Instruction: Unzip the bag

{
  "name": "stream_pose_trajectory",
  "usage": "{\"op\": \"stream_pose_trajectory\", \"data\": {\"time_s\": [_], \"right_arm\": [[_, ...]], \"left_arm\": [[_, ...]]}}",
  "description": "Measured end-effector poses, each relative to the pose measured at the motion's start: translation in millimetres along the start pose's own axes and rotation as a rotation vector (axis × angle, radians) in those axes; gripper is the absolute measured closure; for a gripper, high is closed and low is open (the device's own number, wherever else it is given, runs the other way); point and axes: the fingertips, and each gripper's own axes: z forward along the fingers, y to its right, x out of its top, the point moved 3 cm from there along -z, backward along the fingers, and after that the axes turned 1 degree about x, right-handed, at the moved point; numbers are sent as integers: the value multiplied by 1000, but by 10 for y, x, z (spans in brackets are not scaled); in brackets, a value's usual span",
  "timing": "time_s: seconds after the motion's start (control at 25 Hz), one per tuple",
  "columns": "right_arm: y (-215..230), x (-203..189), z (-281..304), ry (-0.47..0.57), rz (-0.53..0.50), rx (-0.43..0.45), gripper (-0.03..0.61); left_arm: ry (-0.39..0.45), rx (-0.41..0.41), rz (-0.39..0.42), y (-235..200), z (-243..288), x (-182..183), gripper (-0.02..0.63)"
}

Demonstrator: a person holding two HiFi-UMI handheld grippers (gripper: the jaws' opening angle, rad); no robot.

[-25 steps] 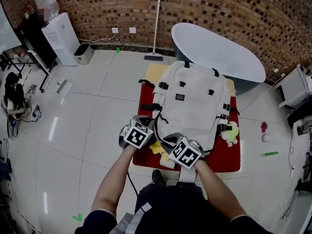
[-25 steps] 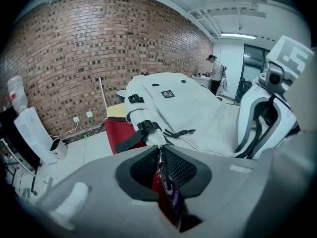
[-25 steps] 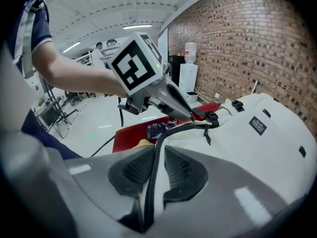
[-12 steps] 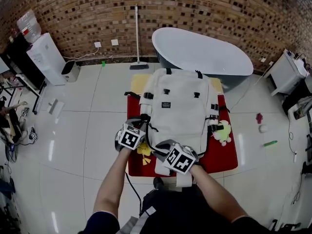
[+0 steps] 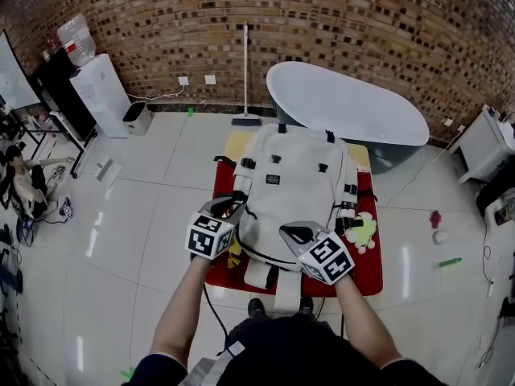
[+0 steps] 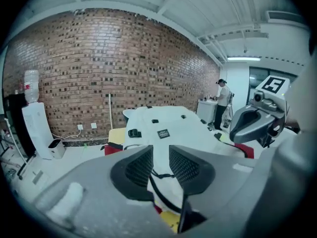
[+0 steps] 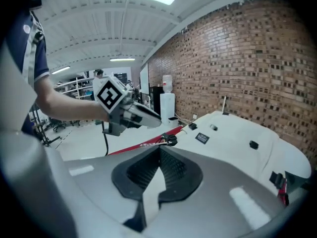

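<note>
before the bag [image 5: 294, 175], left forearm [image 5: 183, 308], right forearm [image 5: 364, 324] outstretched

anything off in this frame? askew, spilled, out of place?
Only minor things. A white strap from the backpack trails off the red mat's near edge. A yellow toy is half buried under the backpack's left side, and another toy lies against its right. No damage or spill shows.

White bag [image 5: 294, 187]; red mat [image 5: 368, 268]; brown-brick wall [image 5: 362, 39]
</note>
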Motion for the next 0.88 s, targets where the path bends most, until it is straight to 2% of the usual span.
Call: {"op": "stream_pose_trajectory", "data": {"time_s": [0.08, 0.16, 0.36, 0.48, 0.68, 0.88], "right_arm": [[129, 33, -213, 59, 39, -28, 572], [233, 65, -406, 123, 77, -56, 572], [400, 257, -790, 300, 140, -66, 572], [427, 353, -965, 380, 157, -59, 572], [435, 455, -1161, 462, 173, -56, 572], [454, 453, -1214, 470, 170, -59, 572]], "left_arm": [[43, -18, -18, 259, -86, 116, 571], [84, -41, -37, 535, -134, 195, 607], [189, -114, -108, 1093, -179, 424, 612], [230, -140, -121, 1321, -163, 559, 612], [280, -143, -117, 1534, -183, 742, 612], [282, -154, -110, 1712, -181, 805, 612]]}}
